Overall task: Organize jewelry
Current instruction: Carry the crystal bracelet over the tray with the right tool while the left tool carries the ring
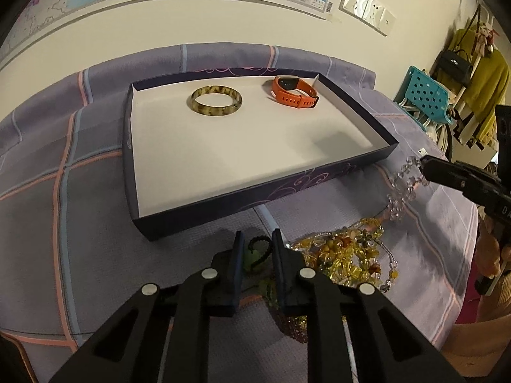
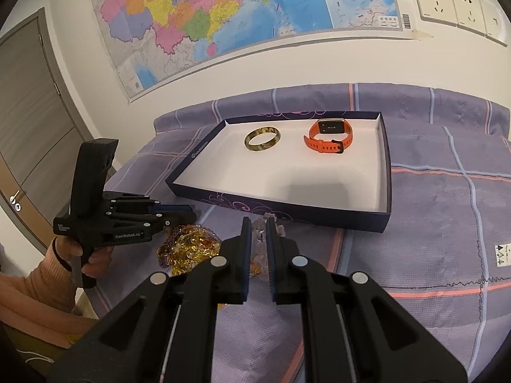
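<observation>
Surface is a bed (image 2: pixel 447 210) with a lilac plaid cover, not a bench. On it sits a shallow dark-purple cardboard box lid with a white inside (image 1: pixel 287 188), serving as the tray.

Already in the tray, along the far wall: a mottled amber-and-brown bangle (image 1: pixel 217 100) lying flat, and an orange silicone-strap smartwatch (image 1: pixel 293 94) on its side. They are well apart, presumably so each piece stays separate and easy to see. The near half of the tray is bare.

Unsorted stock: a tangled heap of yellow and amber bead strands (image 1: pixel 345 255) on the cover just in front of the tray's near wall.

Right tool (image 2: pixel 257 233): fingers nearly together, closed on a string of clear faceted crystal beads (image 1: pixel 399 191). In the left wrist view the string hangs from its tip down to the heap, lower end apparently still lying on the cover. Judgement: it is held by one end so it can be drawn free without dragging the amber strands along.

Left tool (image 1: pixel 257 249): narrow gap, set low at the left edge of the heap. A dark green cord with a green bead (image 1: pixel 255 252) lies between the fingers; I cannot tell whether the pads actually press on it. Judgement: it may be pinning the heap while the right tool pulls.

Risk: strands interlocked; a quick lift could carry several pieces.
</observation>
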A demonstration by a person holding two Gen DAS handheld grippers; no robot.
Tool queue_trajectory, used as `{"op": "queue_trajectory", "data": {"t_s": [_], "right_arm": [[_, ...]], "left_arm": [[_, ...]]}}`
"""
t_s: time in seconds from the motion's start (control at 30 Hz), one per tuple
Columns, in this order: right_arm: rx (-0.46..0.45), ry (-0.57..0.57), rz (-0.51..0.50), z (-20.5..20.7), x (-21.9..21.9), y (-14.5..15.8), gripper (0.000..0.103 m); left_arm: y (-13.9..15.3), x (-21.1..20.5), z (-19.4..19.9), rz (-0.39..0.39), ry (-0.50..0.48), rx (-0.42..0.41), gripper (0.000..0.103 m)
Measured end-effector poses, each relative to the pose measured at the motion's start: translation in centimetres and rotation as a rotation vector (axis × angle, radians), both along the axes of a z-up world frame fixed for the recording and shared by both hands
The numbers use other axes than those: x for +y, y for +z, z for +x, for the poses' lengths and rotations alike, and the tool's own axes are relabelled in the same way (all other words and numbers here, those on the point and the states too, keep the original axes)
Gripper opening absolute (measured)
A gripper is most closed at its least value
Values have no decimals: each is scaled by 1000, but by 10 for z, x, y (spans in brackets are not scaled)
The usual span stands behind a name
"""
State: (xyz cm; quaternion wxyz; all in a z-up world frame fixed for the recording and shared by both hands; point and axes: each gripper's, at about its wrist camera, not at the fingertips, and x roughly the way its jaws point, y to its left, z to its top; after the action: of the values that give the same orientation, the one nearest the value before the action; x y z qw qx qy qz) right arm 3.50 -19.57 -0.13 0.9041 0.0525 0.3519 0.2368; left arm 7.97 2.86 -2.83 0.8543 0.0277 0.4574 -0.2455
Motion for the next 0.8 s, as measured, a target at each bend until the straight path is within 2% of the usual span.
{"op": "queue_trajectory", "data": {"t_s": [0.1, 0.13, 0.37, 0.53, 0.67, 0.8], "right_arm": [[-14, 0, -1, 0, 1, 4, 9], [-22, 0, -2, -1, 1, 7, 9], [-69, 8, -1, 0, 0, 24, 9], [-104, 6, -5, 4, 0, 37, 9], [-119, 6, -3, 8, -1, 43, 9], [-105, 11, -2, 9, 1, 38, 9]], "left_arm": [[3, 1, -2, -16, 2, -3, 11], [4, 3, -3, -22, 7, -4, 3], [34, 18, -9, -148, 4, -20, 3], [55, 21, -9, -199, 1, -48, 3], [58, 18, -7, -159, -6, -70, 3], [31, 12, -6, -56, -12, -27, 22]]}}
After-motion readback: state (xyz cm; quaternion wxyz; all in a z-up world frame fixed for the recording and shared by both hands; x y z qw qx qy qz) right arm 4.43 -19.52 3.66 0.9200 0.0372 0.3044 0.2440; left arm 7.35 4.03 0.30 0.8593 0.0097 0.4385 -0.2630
